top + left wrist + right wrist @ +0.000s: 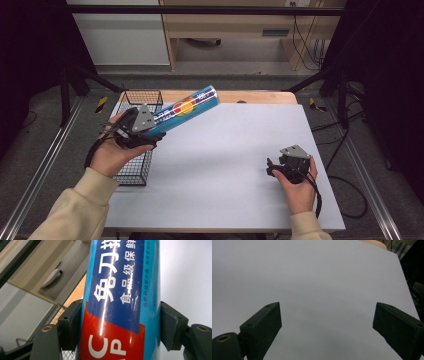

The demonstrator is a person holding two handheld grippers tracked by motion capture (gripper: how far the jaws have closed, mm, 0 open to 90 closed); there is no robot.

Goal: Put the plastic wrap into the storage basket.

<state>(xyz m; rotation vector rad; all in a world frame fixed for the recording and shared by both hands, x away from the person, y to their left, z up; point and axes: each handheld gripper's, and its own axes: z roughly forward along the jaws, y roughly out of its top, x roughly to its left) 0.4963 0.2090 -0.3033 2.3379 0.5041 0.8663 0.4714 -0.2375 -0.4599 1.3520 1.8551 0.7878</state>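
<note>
A person sits at a table covered by a smooth, matte pale grey sheet (225, 160), holding a pair of black two-jaw tongs in each hand.

Nearest, to the right of the wire basket and well apart from it, the right gripper (327, 325) hovers low over the bare grey sheet. Its flat, blocky jaws stand wide apart with nothing between them.

Farther off, the left gripper (117, 325) is clamped on a long, glossy cling-film tube (120, 302), blue with a red band and white Chinese lettering. Both pads press its rounded sides near one end. In the high view the tube (187, 107) slants up and away from the left gripper (150, 132), above the basket's right edge, its far end reaching over the sheet.

The wire basket (142, 97) is black open mesh, rectangular, at the sheet's left edge.

Risks, as a judgement: the tube's slick wrapper and round shape give flat pads little purchase, and it is gripped near one end, so the long free part could lever it down or let it slide out. Swung low, it could also catch the basket's rim.
</note>
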